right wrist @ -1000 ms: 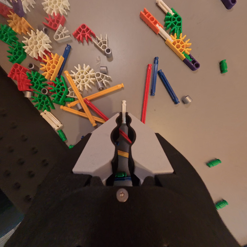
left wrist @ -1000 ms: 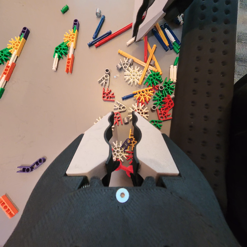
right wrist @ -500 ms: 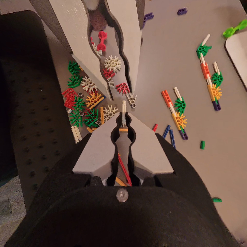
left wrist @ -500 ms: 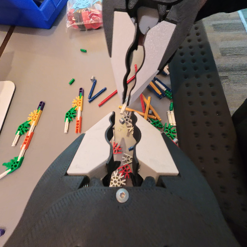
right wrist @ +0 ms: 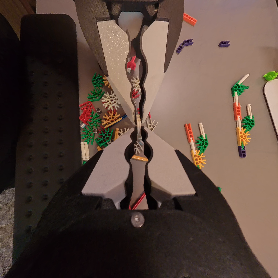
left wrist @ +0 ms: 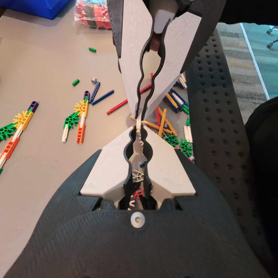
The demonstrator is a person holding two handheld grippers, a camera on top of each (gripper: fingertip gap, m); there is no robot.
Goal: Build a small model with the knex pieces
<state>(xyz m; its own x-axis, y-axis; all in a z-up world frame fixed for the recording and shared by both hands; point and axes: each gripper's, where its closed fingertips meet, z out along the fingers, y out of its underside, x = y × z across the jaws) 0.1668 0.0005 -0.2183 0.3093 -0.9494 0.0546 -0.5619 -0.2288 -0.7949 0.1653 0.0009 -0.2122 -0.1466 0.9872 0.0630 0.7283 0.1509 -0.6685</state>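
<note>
Above table: both grippers' jaws pinch one white rod.

A grey table carries scattered plastic building pieces. Left of the left wrist view's fingers lie two built chains of green, yellow, orange and purple parts, with two blue rods and a red rod nearer the fingertips. Right of the fingers sits a heap of yellow rods and green connectors, against a black dotted mat. Beyond the fingertips rest a blue bin and a clear bag.
</note>
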